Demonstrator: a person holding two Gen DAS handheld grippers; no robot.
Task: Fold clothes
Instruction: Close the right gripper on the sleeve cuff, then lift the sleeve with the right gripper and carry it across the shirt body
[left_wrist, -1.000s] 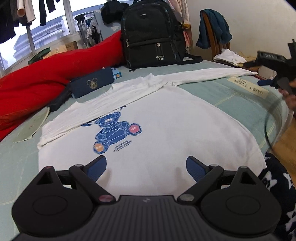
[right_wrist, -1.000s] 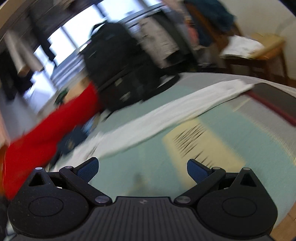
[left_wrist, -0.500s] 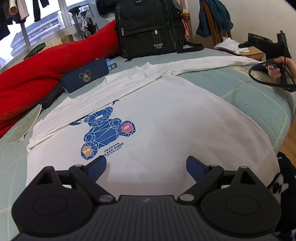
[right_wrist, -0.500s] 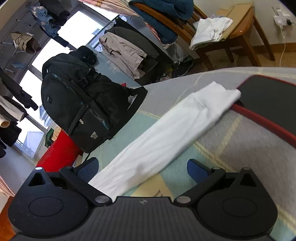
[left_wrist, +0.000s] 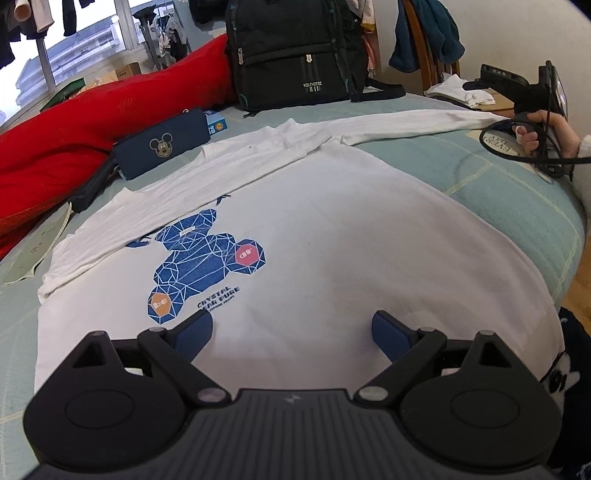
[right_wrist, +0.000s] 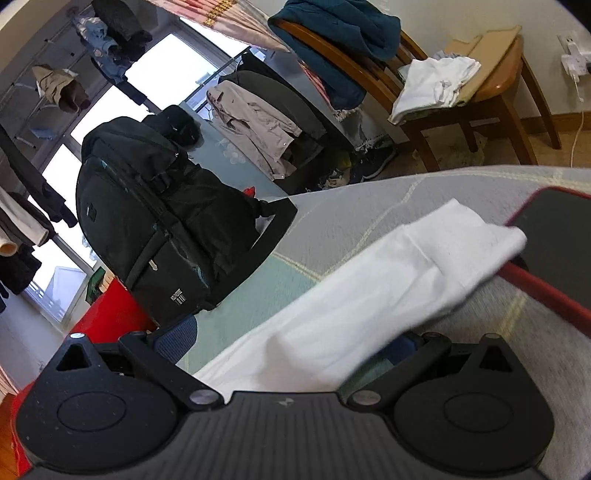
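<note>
A white long-sleeve shirt (left_wrist: 332, 229) with a blue bear print lies spread flat on the pale green bed (left_wrist: 517, 192). One sleeve is folded across the chest. The other sleeve (left_wrist: 413, 125) stretches out to the right. My left gripper (left_wrist: 291, 332) hovers open just above the shirt's hem, nothing between its blue pads. In the right wrist view the outstretched sleeve (right_wrist: 369, 288) runs between the fingers of my open right gripper (right_wrist: 291, 343) and covers the right fingertip. Its cuff rests on a dark red-edged flat object (right_wrist: 561, 240). A hand (left_wrist: 546, 129) holds that gripper by the bed's right side.
A black backpack (left_wrist: 295, 55) and a red blanket (left_wrist: 74, 129) line the far side of the bed, with a navy Mickey pouch (left_wrist: 162, 144) beside the shirt. A wooden chair (right_wrist: 480, 99) holding clothes stands past the bed's edge. A navy patterned garment (left_wrist: 569, 362) lies at near right.
My right gripper has moved in low along the outstretched sleeve, which now lies between its fingers. The left gripper has edged closer over the shirt's hem.
</note>
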